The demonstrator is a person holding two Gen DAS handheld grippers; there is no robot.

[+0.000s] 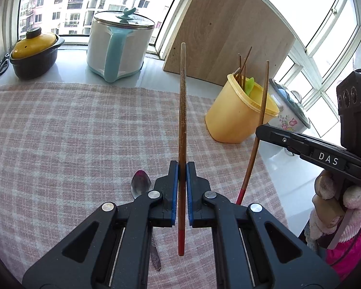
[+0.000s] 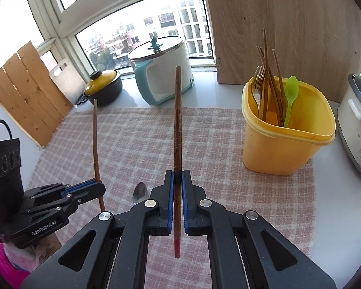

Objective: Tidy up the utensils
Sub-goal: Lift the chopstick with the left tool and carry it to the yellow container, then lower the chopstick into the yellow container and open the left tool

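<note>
Two chopsticks stand nearly upright, one clamped in each tongs: the left tongs (image 1: 182, 168) grip the left chopstick (image 1: 182, 110), the right tongs (image 2: 178, 175) grip the right chopstick (image 2: 178, 130). The yellow holder (image 2: 288, 144) sits ahead and to the right, nearer the right hand. A spoon (image 2: 140, 193) lies on the checked cloth (image 2: 132, 139) covering the desk by sunlit windows.
</note>
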